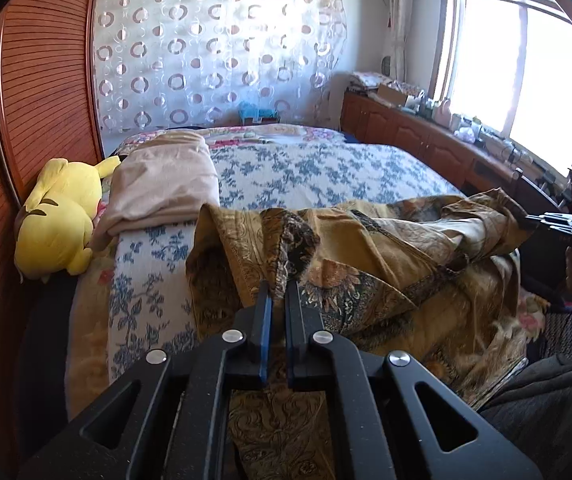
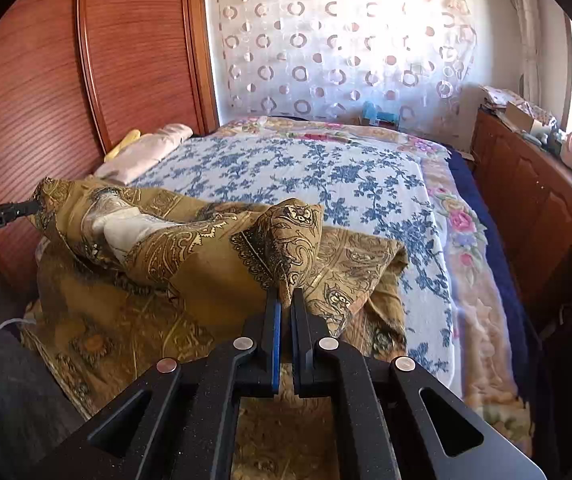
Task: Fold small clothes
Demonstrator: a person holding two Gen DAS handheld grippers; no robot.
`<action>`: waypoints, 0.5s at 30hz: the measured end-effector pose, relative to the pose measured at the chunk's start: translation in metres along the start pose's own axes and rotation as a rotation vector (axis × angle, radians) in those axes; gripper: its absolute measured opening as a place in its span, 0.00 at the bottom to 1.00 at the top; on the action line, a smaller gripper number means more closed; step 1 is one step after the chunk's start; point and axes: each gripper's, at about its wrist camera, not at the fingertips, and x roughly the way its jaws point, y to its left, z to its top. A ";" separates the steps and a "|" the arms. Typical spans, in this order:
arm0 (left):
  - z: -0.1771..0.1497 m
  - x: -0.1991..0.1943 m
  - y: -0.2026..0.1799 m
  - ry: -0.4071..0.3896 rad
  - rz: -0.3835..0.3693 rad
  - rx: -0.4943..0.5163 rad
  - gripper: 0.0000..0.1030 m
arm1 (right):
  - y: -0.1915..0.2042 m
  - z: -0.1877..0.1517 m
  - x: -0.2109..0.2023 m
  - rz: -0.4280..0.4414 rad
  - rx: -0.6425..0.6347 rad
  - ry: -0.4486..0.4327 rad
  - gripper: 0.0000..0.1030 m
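In the left wrist view, the left claw (image 1: 279, 285) is clamping a corner of the mustard paisley garment (image 1: 366, 248), which is lying bunched across the near end of the bed (image 1: 326, 172). In the right wrist view, the right claw (image 2: 286, 294) is pinching another corner of that garment (image 2: 189, 240), lifted above the blue-flowered bedspread (image 2: 346, 168).

We cannot read the clutter on the window-side cabinet (image 1: 426, 120), too small; the yellow plush toy (image 2: 125, 142) hides behind the folded beige cloth (image 2: 145, 152) in the right view; the gold patterned cloth (image 1: 366, 248) runs under both gripper bodies.
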 end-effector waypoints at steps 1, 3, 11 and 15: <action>-0.001 0.001 0.002 0.006 0.000 -0.003 0.05 | -0.001 -0.001 0.002 -0.003 -0.001 0.011 0.04; -0.005 0.002 0.005 0.017 -0.005 -0.017 0.05 | -0.002 -0.005 0.005 -0.006 -0.002 0.036 0.04; -0.005 -0.014 0.009 -0.015 -0.015 -0.028 0.36 | -0.006 -0.006 0.006 -0.010 0.001 0.077 0.05; 0.004 -0.024 0.016 -0.066 0.001 -0.043 0.68 | -0.012 -0.001 -0.010 -0.032 0.018 0.044 0.14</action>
